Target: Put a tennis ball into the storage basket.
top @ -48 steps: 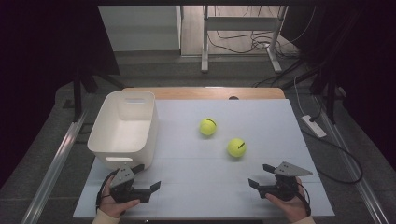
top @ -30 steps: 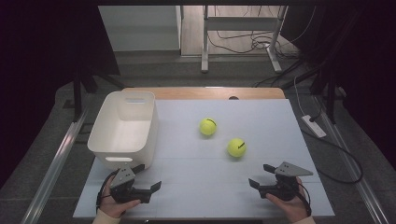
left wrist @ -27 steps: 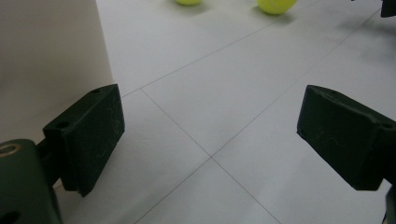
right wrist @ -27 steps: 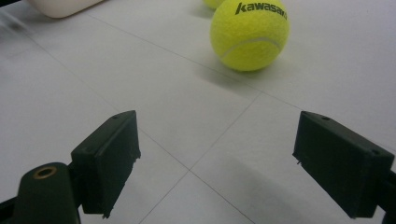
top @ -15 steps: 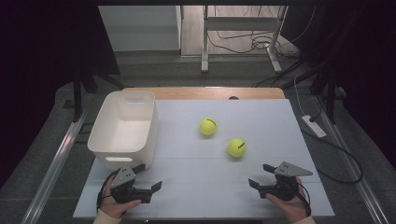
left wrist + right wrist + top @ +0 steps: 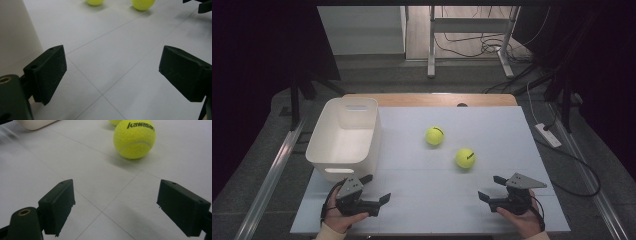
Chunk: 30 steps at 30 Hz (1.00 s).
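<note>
A white surface [image 6: 512,130] fills the middle of the room, with a strip of bare wood showing along its far edge. At the near edge a person holds a hand-held gripper in each hand, both low over the surface and pointing inward. The left hand-held gripper [image 6: 374,191] sits at the near left corner with its jaws spread wide and nothing between them, just beside the near wall of a white bin [image 6: 343,145]. The bin stands along the left edge, empty. The right hand-held gripper [image 6: 492,188] sits near the right corner, jaws likewise parted on nothing. Two yellow balls lie in the middle of the surface, apart from each other: the far ball [image 6: 434,135] toward the centre, the near ball [image 6: 465,158] closer to the right hand-held gripper, with bare white between them. In the right gripper view the near ball [image 6: 134,138] carries black lettering. Between the two hands the near strip of surface is bare.
</note>
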### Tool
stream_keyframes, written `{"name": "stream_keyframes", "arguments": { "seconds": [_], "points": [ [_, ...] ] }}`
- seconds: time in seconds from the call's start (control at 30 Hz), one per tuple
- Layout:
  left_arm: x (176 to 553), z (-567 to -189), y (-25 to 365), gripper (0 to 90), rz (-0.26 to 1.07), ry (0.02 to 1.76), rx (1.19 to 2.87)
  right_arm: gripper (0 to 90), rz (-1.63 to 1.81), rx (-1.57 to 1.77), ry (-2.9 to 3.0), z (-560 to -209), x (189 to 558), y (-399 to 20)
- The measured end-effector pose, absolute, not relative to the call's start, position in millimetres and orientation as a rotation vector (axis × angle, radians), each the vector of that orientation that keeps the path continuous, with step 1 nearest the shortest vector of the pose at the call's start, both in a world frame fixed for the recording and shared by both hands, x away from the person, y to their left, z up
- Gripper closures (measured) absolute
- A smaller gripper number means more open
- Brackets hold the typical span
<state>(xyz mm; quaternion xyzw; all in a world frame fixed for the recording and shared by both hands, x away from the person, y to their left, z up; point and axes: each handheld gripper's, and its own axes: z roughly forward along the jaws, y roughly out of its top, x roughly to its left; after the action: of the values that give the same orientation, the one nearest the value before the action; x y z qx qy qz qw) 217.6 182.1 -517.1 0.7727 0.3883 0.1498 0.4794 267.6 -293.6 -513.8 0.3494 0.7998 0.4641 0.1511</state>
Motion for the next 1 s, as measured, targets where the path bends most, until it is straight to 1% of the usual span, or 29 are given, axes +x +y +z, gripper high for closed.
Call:
{"name": "stream_keyframes", "arguments": {
  "seconds": [0.6, 1.0],
  "points": [
    [235, -512, 147, 7.2, 0.329, 0.904, 1.951, 14.2, 1.355, 1.001, 2.291, -513, 267, -294],
    [245, -512, 138, 7.5, 0.308, 0.921, 1.962, 14.1, 1.358, 0.989, 2.308, -514, 271, -291]
  ]
}}
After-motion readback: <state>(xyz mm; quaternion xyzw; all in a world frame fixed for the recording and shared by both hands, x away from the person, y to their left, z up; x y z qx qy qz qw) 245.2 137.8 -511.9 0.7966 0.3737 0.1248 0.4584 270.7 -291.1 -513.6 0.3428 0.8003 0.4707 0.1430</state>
